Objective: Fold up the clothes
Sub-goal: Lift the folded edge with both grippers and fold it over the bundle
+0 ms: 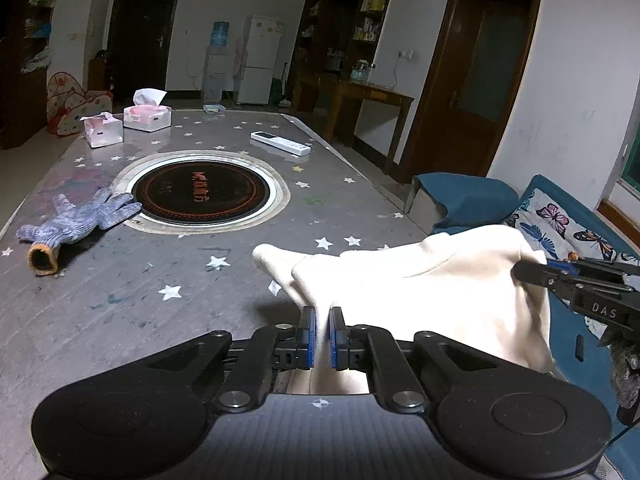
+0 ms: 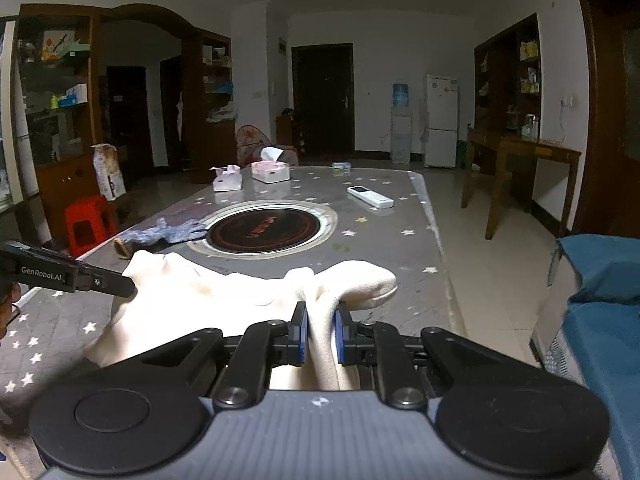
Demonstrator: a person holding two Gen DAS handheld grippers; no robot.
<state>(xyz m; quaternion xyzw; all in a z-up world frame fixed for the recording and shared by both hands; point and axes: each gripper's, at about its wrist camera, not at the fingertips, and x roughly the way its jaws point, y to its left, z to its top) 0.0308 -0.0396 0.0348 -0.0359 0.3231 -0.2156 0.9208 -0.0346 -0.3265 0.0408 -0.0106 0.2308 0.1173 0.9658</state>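
We hold a cream garment point(image 1: 420, 280) stretched between both tools, raised over the near edge of the star-printed table point(image 1: 120, 320). Going left to right in the left wrist view, a blue knitted glove point(image 1: 80, 220) lies at the far left, two tissue boxes point(image 1: 124, 122) stand farther back, a round black hob point(image 1: 200, 192) sits in the middle, and a white remote point(image 1: 280, 143) lies beyond it. Nearer us, the left gripper point(image 1: 322, 320) is clenched on a bunched fold of the cloth, while at the right the right gripper point(image 2: 320, 314) is likewise clamped on another gathered corner. What worries us is the grip itself: each claw pinches only a small tuck, so a pull apart could slide the fabric out, and the loose lower part could drag across the table and catch the glove or crumple as we lay it down. A sleeve end point(image 2: 372, 284) pokes forward past the right claw and might fold under unevenly. Much is hidden from us: the cloth below both tools is cut off, so we cannot tell the garment's full shape; it looks like a sweatshirt, though the dim light leaves that uncertain.
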